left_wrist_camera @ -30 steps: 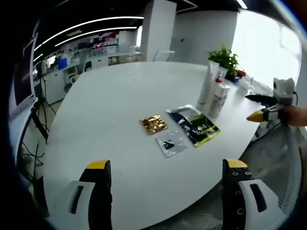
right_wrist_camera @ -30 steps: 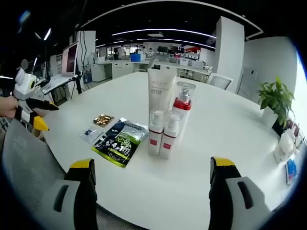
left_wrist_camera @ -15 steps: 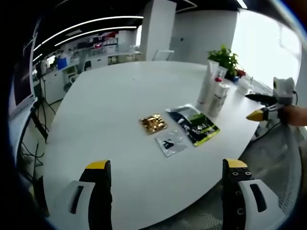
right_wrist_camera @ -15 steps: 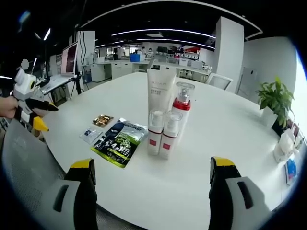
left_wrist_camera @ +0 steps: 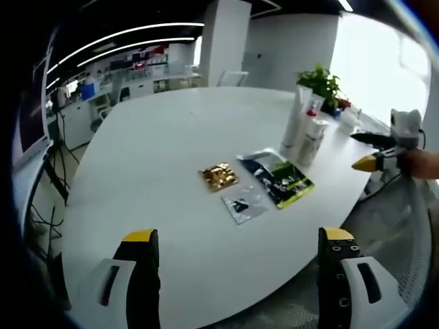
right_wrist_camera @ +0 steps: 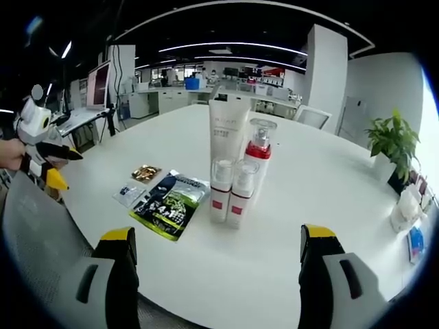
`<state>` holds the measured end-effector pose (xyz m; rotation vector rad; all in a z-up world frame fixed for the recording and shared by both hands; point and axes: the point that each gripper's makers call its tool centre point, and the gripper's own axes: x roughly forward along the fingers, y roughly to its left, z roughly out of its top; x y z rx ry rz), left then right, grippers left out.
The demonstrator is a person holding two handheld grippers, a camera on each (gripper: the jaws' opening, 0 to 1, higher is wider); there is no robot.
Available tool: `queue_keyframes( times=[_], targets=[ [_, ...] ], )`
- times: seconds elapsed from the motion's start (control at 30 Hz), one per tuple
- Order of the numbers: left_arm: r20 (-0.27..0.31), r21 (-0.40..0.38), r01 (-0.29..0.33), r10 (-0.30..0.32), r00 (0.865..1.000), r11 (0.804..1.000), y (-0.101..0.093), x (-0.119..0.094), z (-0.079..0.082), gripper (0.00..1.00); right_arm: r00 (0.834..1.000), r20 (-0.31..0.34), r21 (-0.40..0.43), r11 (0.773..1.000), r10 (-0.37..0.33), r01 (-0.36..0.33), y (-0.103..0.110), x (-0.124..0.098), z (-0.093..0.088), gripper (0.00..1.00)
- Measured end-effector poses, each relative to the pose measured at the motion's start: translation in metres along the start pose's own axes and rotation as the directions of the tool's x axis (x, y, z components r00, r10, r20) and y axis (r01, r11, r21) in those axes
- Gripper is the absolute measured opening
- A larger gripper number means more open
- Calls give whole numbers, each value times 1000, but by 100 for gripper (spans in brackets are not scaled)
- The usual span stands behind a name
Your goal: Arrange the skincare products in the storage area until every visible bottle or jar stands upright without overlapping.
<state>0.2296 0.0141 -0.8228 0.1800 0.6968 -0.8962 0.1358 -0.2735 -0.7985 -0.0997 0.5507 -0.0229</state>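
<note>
White tube (right_wrist_camera: 224, 127) + 3 bottles upright, right view | both claws wide, empty | gold sachet (left_wrist_camera: 219, 177) flat

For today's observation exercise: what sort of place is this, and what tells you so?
Probably an open-plan office or meeting area: a large white oval table, rows of desks with a computer monitor behind, long ceiling strip lights, and a potted green plant by the window.

both views over table edge (left_wrist_camera: 206, 274), facing inward from opposite sides, sharing bottles (right_wrist_camera: 233, 185)
</note>
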Motion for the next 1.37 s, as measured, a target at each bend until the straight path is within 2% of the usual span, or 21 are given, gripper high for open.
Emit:
queue_keyframes(
  times=[1.37],
  targets=[
    [0, 3, -3, 3, 1000, 1000, 0, -1, -1, 97, 1000, 17, 17, 1000, -11, 11, -1, -4, 3, 99]
  ],
)
